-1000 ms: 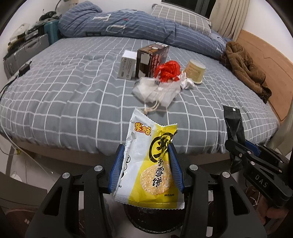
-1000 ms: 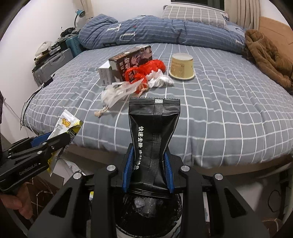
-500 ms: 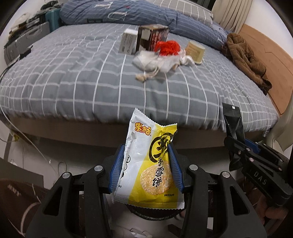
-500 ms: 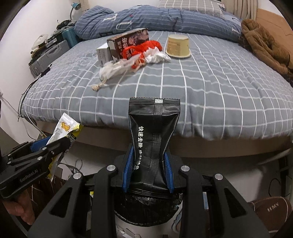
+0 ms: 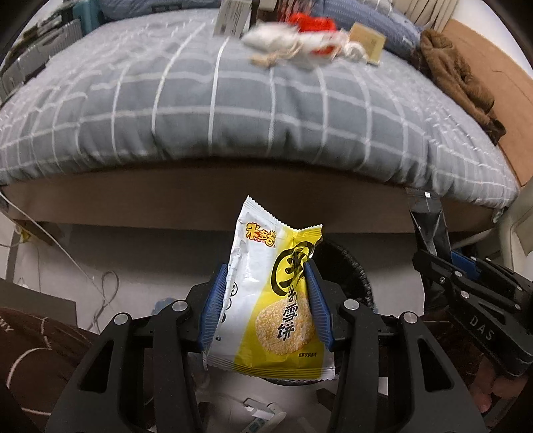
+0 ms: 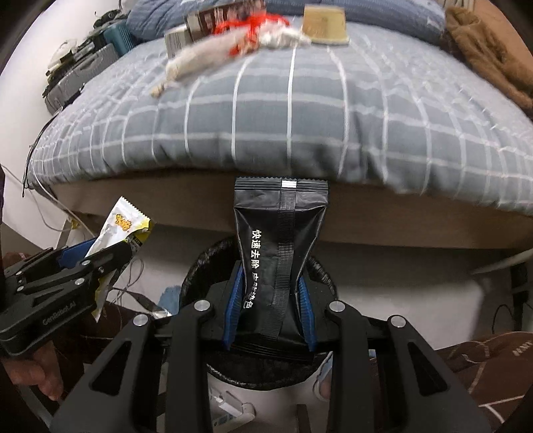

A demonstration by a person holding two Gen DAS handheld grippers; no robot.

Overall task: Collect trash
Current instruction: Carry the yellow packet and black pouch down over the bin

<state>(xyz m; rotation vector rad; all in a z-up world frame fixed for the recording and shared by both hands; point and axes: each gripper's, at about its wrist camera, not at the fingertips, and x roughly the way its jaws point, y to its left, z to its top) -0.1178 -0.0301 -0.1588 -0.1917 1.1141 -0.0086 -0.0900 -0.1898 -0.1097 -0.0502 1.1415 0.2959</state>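
My left gripper (image 5: 265, 293) is shut on a yellow and white rice cracker wrapper (image 5: 266, 299), upright between its blue pads. My right gripper (image 6: 269, 296) is shut on a black snack pouch (image 6: 278, 239) with white lettering. Both hang over a round trash bin lined with a black bag (image 6: 200, 266), which stands on the floor below the bed's front edge; its rim (image 5: 353, 266) shows behind the yellow wrapper. In the right wrist view the left gripper (image 6: 110, 246) with its wrapper (image 6: 125, 223) sits at lower left. In the left wrist view the right gripper (image 5: 433, 253) and pouch (image 5: 428, 226) are at right.
The bed with a grey checked cover (image 5: 233, 110) fills the upper half. On it lie a clear plastic bag (image 6: 206, 56), red wrapper (image 5: 313, 25), dark carton (image 6: 216, 20), white box (image 5: 231, 15) and paper cup (image 6: 324, 23). A brown garment (image 5: 456, 73) lies at right. Cables (image 5: 100, 293) trail on the floor.
Both grippers have sunk and tipped downward, each keeping its wrapper. The bed has slid up the frames and the trash bin now shows under the fingers.
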